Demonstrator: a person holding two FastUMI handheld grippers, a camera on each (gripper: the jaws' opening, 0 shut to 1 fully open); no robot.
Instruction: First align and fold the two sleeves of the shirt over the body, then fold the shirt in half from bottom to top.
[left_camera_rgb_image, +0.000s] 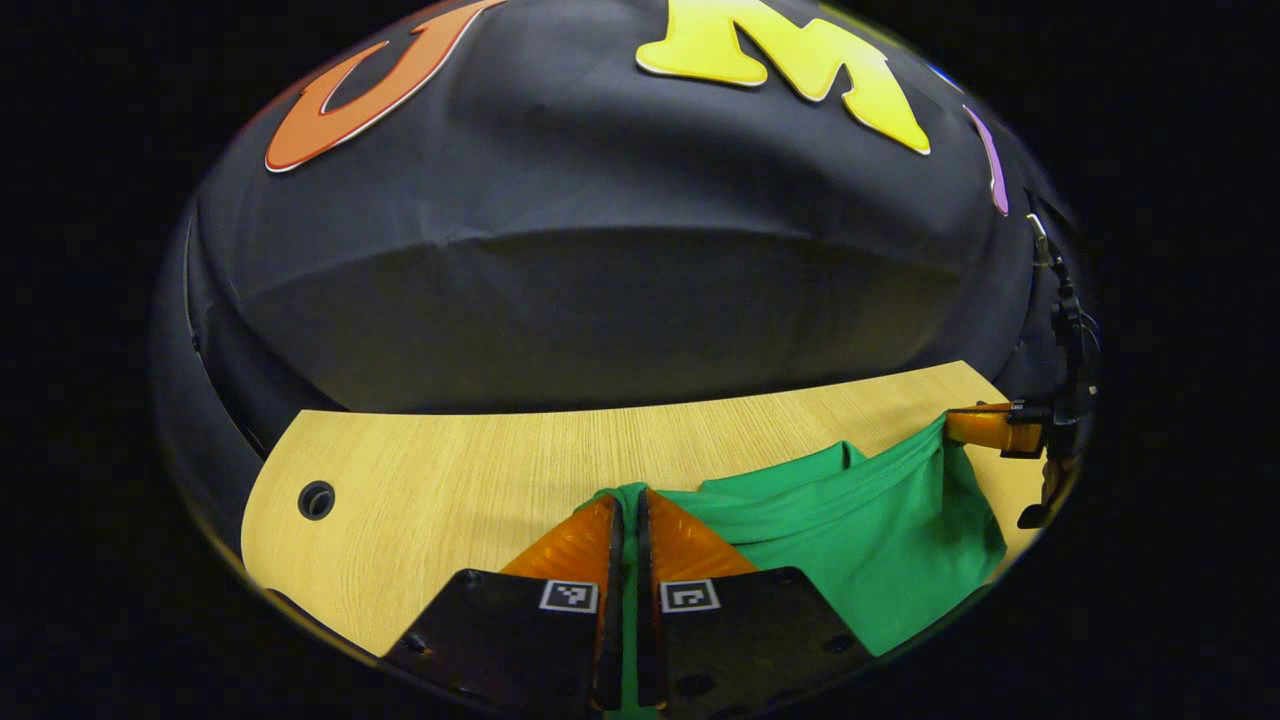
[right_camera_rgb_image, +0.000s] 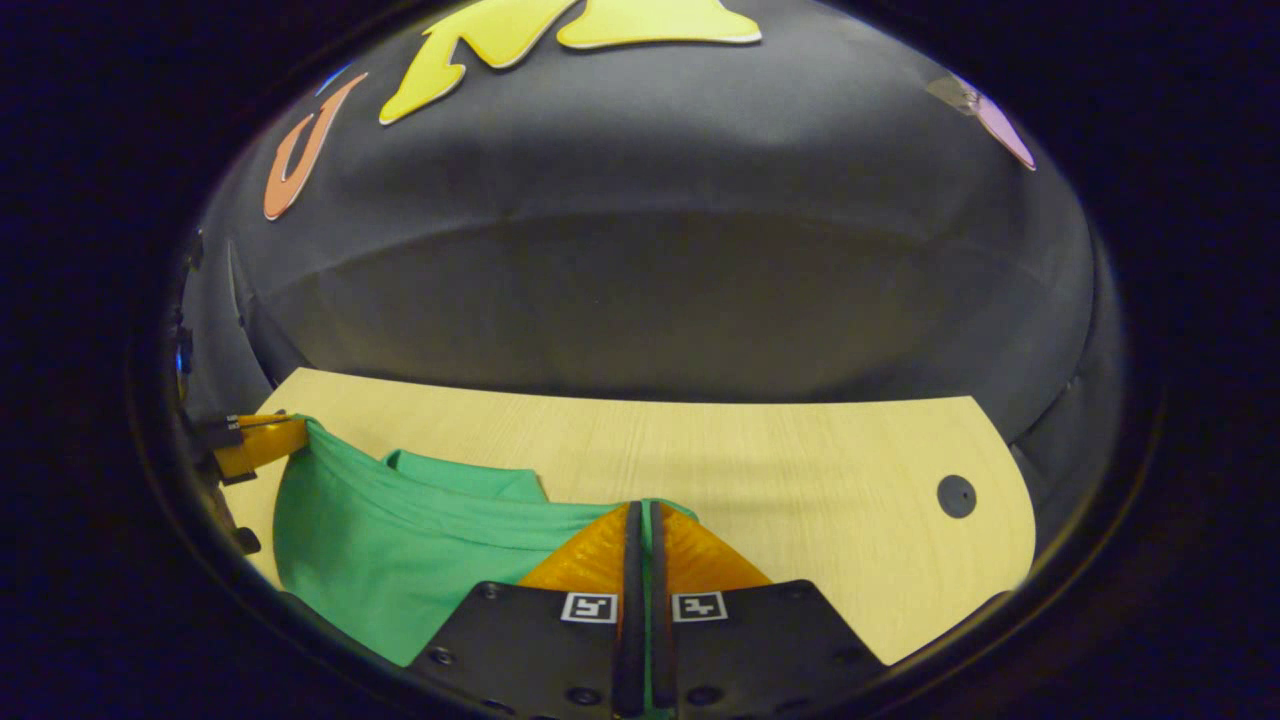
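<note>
Left gripper view: shirt (left_camera_rgb_image: 860, 530) pinched btwn both tongs (left_camera_rgb_image: 626, 515), lifted.

Left gripper view: low, close over the surface (left_camera_rgb_image: 450, 470), facing the booth wall (left_camera_rgb_image: 600, 300). Right gripper view: same height and heading, offset sideways. Both share the green shirt (left_camera_rgb_image: 860, 540), the surface (right_camera_rgb_image: 800, 480) and the wall.

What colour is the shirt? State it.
Plain green, no pattern: the shirt shows best in the left gripper view, held by both grippers over the table.
</note>
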